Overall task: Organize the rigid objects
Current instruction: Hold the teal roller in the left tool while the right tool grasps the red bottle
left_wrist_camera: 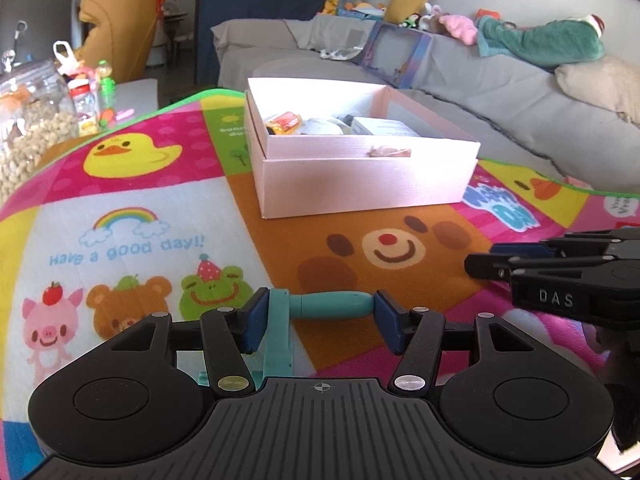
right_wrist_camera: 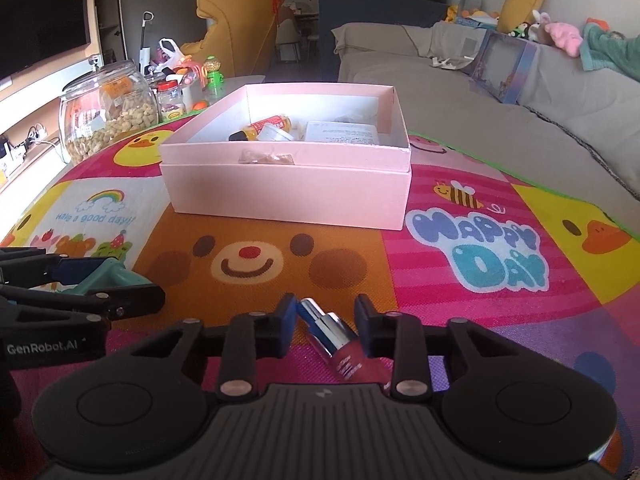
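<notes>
Item 1: red bottle (right_wrist_camera: 340,352), small, with a silver cap. It lies slantwise between the pads of my right claw (right_wrist_camera: 326,312), cap pointing away from me and to the left. The jaws are drawn in narrow on it: the cap end is against the left pad and the red body against the right pad. It sits low over the mat's pink patch, but I cannot tell whether it rests on the mat or is lifted clear.

Item 2: teal tool (left_wrist_camera: 332,306), with a rounded handle and a flat frame at one end. It lies crosswise in my left claw (left_wrist_camera: 320,308). The jaws stand wide because the handle spans the whole gap. One pad is on the frame end and the other on the butt of the handle.

Item 3: pink box (right_wrist_camera: 288,196), open, seated in its own lid. It stands on the mat beyond both claws and well apart from them. Inside are:
- an orange bottle (right_wrist_camera: 268,125) lying on its side,
- a white jar (right_wrist_camera: 276,134) just beside it,
- a white carton (right_wrist_camera: 342,133) to the right.

A scrap of torn paper clings to the near wall.

Item 4: play mat (right_wrist_camera: 460,248), bright patchwork with a bear face, a duck, a rainbow and the lettering "Happy Day". Everything above rests on it or is held over it.

Item 5: surroundings.
- Left: a glass jar of nuts (right_wrist_camera: 108,120) at the mat's edge, with smaller jars and toys behind it.
- Right: a grey sofa (right_wrist_camera: 500,140) with plush toys along its back.
- Far back: a yellow chair (right_wrist_camera: 236,24).
</notes>
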The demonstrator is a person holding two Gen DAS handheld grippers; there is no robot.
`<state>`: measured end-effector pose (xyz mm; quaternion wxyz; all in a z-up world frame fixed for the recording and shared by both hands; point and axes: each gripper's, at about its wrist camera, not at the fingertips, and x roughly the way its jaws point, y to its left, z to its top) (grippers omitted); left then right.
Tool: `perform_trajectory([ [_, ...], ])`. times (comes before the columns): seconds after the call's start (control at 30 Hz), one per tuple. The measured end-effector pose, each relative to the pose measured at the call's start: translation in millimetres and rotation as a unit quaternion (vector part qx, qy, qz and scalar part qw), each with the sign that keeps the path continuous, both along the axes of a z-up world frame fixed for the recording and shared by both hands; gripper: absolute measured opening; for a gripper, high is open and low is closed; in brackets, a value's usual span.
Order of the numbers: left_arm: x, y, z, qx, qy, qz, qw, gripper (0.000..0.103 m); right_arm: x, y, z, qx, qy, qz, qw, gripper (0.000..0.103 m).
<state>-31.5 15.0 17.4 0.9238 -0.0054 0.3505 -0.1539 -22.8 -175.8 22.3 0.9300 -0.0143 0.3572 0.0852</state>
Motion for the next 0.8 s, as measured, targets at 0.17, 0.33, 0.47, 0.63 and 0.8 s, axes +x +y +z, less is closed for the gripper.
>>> perform_trajectory([
  [0.17, -12.0, -0.2, 7.1, 0.002, -0.016, -0.022, 0.9996, 0.061, -6.9, -3.3, 11.3, -0.005, -0.021, 0.015, 1.0, 0.01],
  [0.33, -15.7, 2.9, 14.6, -0.011, -0.019, -0.029, 0.9993, 0.061, -10.9, -7.1, 20.2, 0.007, -0.032, 0.026, 0.999, 0.009],
  [0.47, -17.3, 3.2, 19.5, -0.015, -0.024, -0.034, 0.999, 0.061, -12.7, -10.4, 25.5, 0.014, -0.037, 0.024, 0.999, 0.008],
  [0.63, -17.9, 2.7, 21.7, -0.021, -0.021, -0.038, 0.9988, 0.061, -16.8, -17.7, 34.1, 0.027, -0.047, 0.034, 0.998, 0.007],
  [0.8, -17.7, 1.3, 20.1, -0.022, -0.017, -0.043, 0.9987, 0.061, -13.6, -15.9, 16.6, 0.004, -0.009, 0.053, 0.999, 0.009],
])
